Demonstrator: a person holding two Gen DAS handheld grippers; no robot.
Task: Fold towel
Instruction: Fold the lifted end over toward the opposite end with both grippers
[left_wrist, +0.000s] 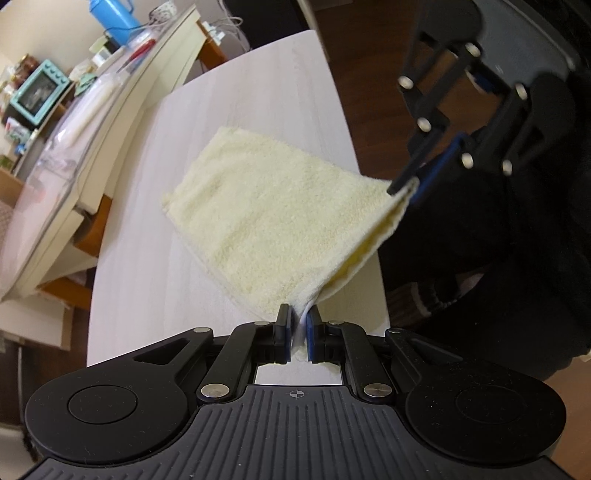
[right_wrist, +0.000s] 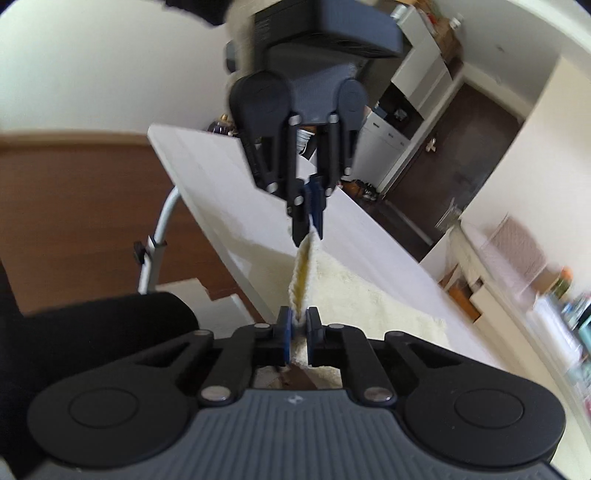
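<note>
A cream towel (left_wrist: 266, 218), folded double, lies partly on the pale wooden table (left_wrist: 229, 110). Its near edge is lifted between both grippers. My left gripper (left_wrist: 298, 317) is shut on one corner of that edge. My right gripper (left_wrist: 406, 188) is shut on the other corner, up to the right. In the right wrist view my right gripper (right_wrist: 298, 319) pinches the towel (right_wrist: 369, 299), and my left gripper (right_wrist: 308, 230) holds the far corner. A yellow inner side shows along the held edge.
The table's right edge (left_wrist: 347, 122) drops to a dark wooden floor. A white counter (left_wrist: 110, 96) with a teal appliance and a blue jug runs along the left. A chair frame (right_wrist: 159, 240) stands beside the table in the right wrist view.
</note>
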